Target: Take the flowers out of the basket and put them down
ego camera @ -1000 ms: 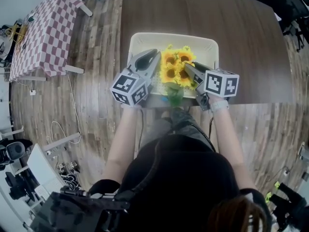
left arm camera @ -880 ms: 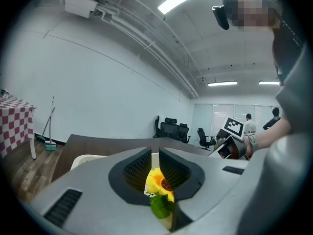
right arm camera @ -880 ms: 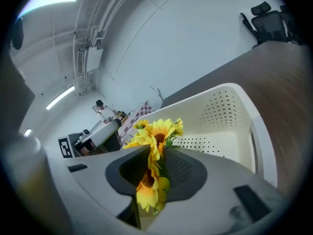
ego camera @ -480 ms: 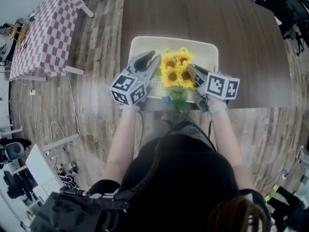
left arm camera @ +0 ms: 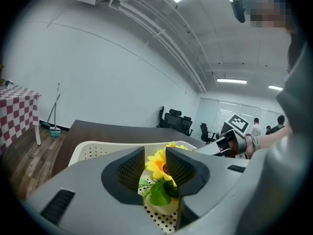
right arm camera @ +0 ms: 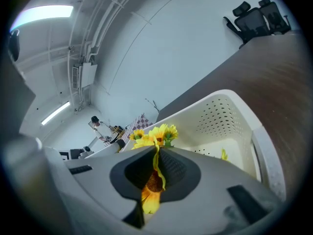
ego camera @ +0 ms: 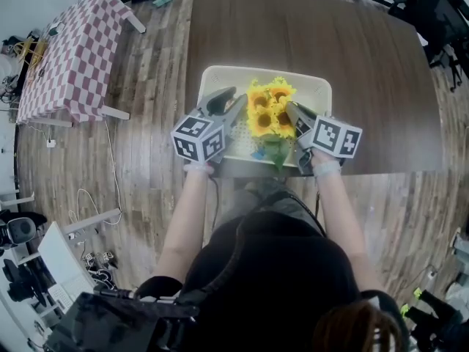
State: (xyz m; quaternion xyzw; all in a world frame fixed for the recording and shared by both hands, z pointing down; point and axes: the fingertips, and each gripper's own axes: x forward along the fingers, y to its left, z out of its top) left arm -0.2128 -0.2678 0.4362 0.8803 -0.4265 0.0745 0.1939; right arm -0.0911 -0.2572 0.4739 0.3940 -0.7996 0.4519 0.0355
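Your right tongs (right arm camera: 155,170) have just been closing and are clenched on one bloom of the flowers (ego camera: 270,112), which sit between the two tongs at the basket (ego camera: 212,79) on the table (ego camera: 381,72). Your left tongs (left arm camera: 155,166) have just been opening and stand released around another bloom. I judge the bunch light, soft and crushable, better gripped at the stems below the heads. Only the right gripper view shows the pinched petals; only the head view shows the whole bunch.

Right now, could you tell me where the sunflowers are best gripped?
Probably the green stems below the blooms, from the left: the heads are wide and soft. The right gripper's jaws have just closed on one bloom; the left gripper's, just opened, straddle the bunch.
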